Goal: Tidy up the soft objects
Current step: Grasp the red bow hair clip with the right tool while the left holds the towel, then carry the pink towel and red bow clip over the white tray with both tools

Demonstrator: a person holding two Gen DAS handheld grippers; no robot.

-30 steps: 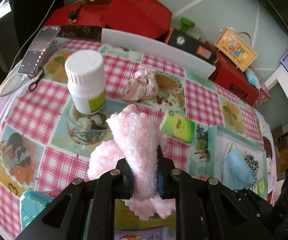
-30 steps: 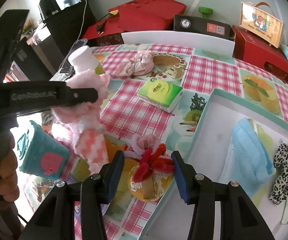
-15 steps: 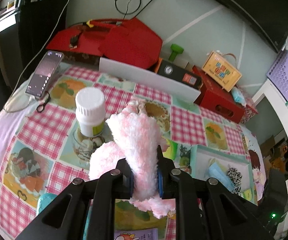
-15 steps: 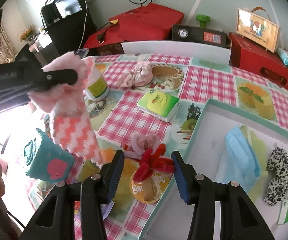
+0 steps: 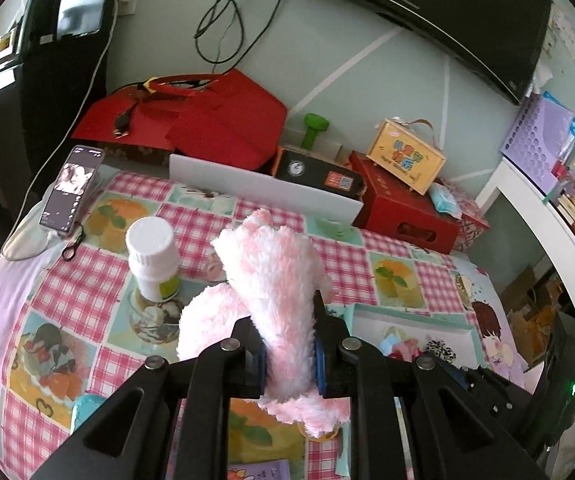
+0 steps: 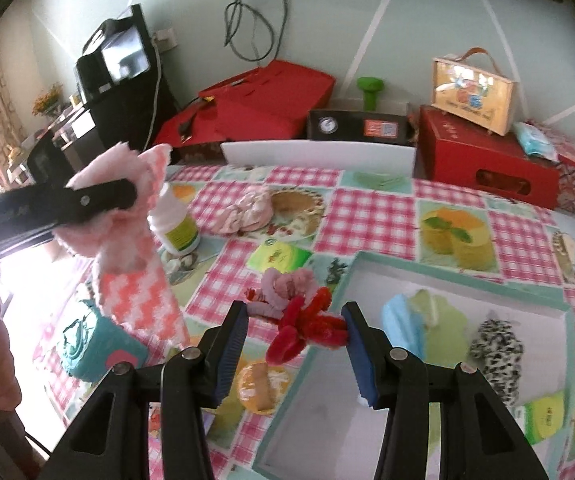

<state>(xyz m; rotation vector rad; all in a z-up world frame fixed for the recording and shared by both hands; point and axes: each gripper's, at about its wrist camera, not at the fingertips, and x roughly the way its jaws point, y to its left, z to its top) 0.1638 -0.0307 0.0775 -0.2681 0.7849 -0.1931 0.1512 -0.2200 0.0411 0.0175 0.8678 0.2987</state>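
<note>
My left gripper (image 5: 289, 356) is shut on a fluffy pink sock (image 5: 275, 280), which stands up between its pads. The right wrist view shows the same sock (image 6: 135, 292) hanging off the table, its coral zigzag part below the black left finger (image 6: 87, 200). My right gripper (image 6: 293, 324) is shut on a red and pink fuzzy flower-like piece (image 6: 307, 326), held above the checked tablecloth beside a teal-rimmed white tray (image 6: 447, 276). Inside the tray lie a blue cloth item (image 6: 399, 320) and a leopard scrunchie (image 6: 495, 340). A pink striped scrunchie (image 6: 247, 212) rests mid-table.
A white bottle (image 5: 153, 256) stands at the table's left, a phone (image 5: 73, 188) beyond it. A green tissue pack (image 6: 279, 256) and a teal pouch (image 6: 87, 340) lie on the cloth. Red boxes (image 6: 487, 164) and a white board (image 6: 319, 152) line the far edge.
Both grippers have risen and the table looks farther away. The pink sock has come up off the cloth, and the red and pink piece has stayed between the right fingers.
</note>
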